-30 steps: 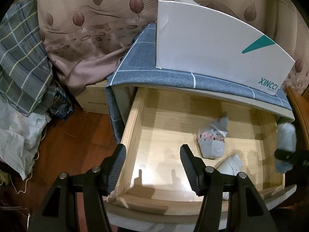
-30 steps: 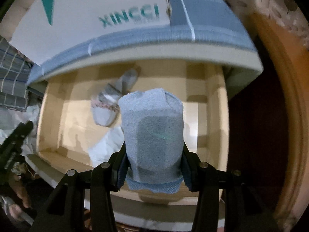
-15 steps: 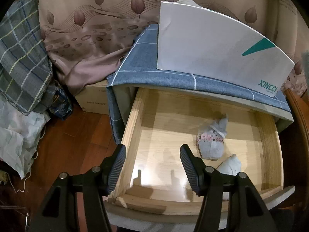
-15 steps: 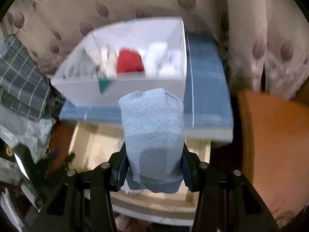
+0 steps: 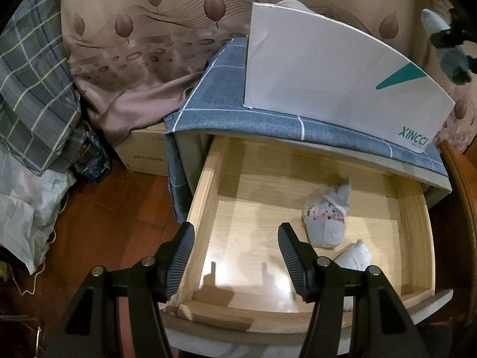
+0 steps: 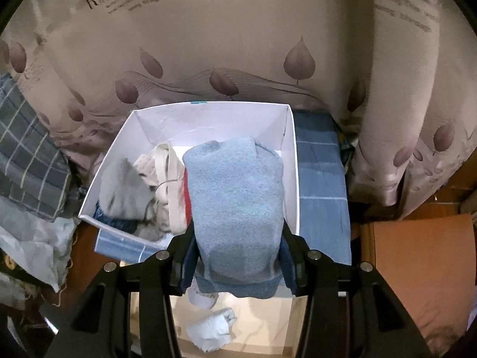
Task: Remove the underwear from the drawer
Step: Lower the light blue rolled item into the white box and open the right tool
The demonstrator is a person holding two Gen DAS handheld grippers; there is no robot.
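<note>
My right gripper [image 6: 237,256] is shut on a rolled light-blue underwear [image 6: 238,203], held in the air over the front wall of the white box [image 6: 293,161]. The same gripper and roll show as a small blur [image 5: 450,47] at the upper right of the left wrist view. The wooden drawer [image 5: 205,197] stands pulled out. In it lie a grey bundle with a pink patterned band [image 5: 326,223] and a white bundle [image 5: 356,256]. My left gripper [image 5: 235,259] hangs open over the drawer's front left corner, holding nothing.
The white box [image 5: 328,80] sits on a blue checked cloth [image 5: 214,101] over the cabinet and holds several rolled garments [image 6: 155,191]. A leaf-print curtain [image 6: 238,44] hangs behind. A cardboard box [image 5: 143,152] and plaid bedding [image 5: 32,104] lie left, on the wood floor.
My right gripper has risen with the blue roll from just above the drawer to above the white box. The left gripper has stayed still and open.
</note>
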